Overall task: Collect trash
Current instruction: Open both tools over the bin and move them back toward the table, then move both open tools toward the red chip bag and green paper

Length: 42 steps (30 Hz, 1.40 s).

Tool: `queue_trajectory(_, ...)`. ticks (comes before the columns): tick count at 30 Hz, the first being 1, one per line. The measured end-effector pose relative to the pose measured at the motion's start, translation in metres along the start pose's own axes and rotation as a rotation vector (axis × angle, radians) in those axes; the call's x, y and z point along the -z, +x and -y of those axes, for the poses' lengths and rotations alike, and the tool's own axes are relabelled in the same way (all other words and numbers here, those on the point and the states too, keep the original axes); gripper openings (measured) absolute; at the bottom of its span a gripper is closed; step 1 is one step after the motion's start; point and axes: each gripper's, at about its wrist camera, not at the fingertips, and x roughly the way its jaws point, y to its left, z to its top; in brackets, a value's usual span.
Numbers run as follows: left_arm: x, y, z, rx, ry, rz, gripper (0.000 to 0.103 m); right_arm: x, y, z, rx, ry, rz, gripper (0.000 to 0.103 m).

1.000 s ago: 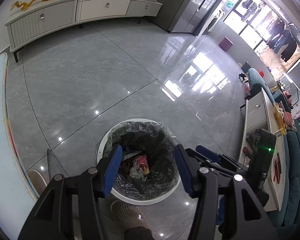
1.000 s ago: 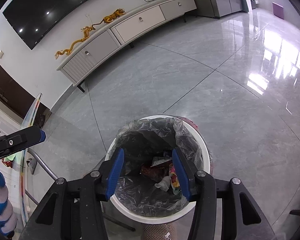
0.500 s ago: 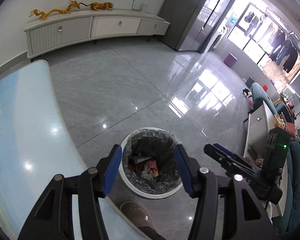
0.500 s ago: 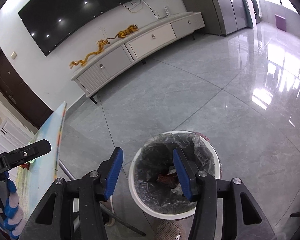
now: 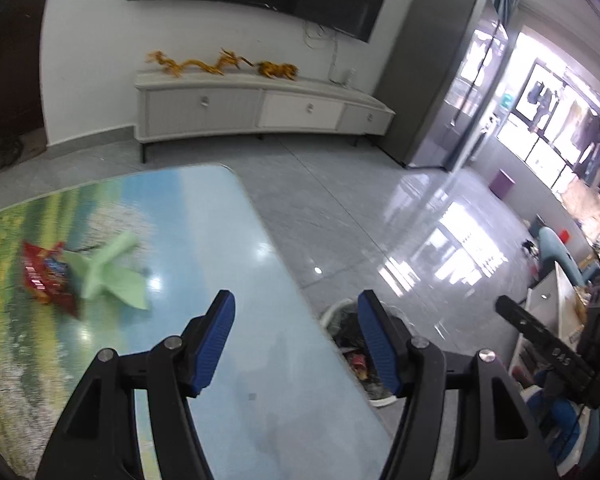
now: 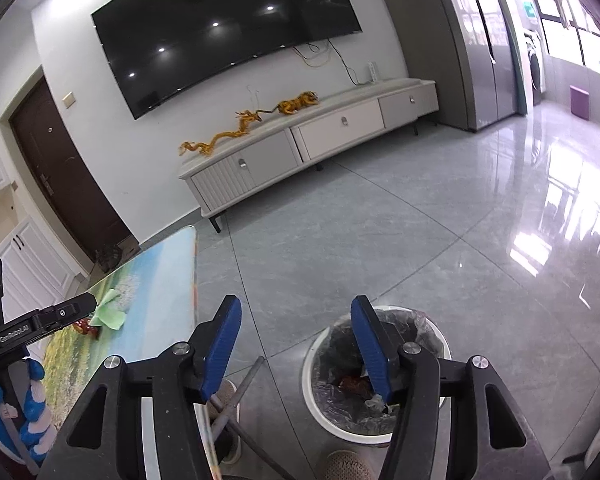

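Here the left gripper (image 5: 296, 344) hangs over the near edge of the table (image 5: 204, 240) with its blue pads spread wide and nothing between them; one pad sits above the tabletop, the other past the rim, over the floor. The right gripper (image 6: 296, 344) is also spread wide and empty, held off the table's side above the floor, its right pad lined up over the trash bin (image 6: 316, 384).

The table's long edge runs diagonally away, and the bin stands on the floor just beside that edge, below it. Beyond the bin the grey tiled floor (image 6: 420, 232) is broad and glossy, with bright window reflections. A slippered foot (image 6: 346, 466) shows close to the bin's near side.

The tabletop carries a printed landscape, green fields into pale blue sky. On it, well apart from the left gripper, lie a red snack wrapper (image 5: 46, 276) and a crumpled pale green paper (image 5: 108, 270), touching and partly overlapping. The bin is white, lined with a dark plastic bag, and holds mixed scraps including something red.

At the far wall stand a low white cabinet (image 6: 308, 140) topped with golden dragon figures (image 6: 224, 136), a large dark television (image 6: 228, 28) above it, and a brown door (image 6: 64, 176) to the left.
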Motion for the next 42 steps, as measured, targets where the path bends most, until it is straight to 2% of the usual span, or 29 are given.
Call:
queue_trajectory(4,0.003,-0.032,-0.022,-0.072,-0.012,0.092,0.062,-0.003,-0.009,-0.019,-0.013,-0.037,0.025,0.057)
queue_trajectory(9,0.01,-0.062,-0.04,-0.135,-0.01,0.165,0.062,-0.002,-0.016,-0.039,-0.031,-0.067,0.045,0.058)
queue_trajectory(22,0.033,-0.116,-0.092,-0.186,-0.073,0.23,0.062,0.007,-0.032,-0.085,-0.065,-0.135,0.07,0.058)
queue_trajectory(30,0.048,-0.165,-0.116,-0.236,-0.11,0.302,0.062,0.01,-0.052,-0.113,-0.105,-0.187,0.104,0.059)
queue_trajectory(42,0.082,-0.216,-0.143,-0.319,-0.161,0.361,0.062,0.02,-0.076,-0.146,-0.157,-0.25,0.142,0.061)
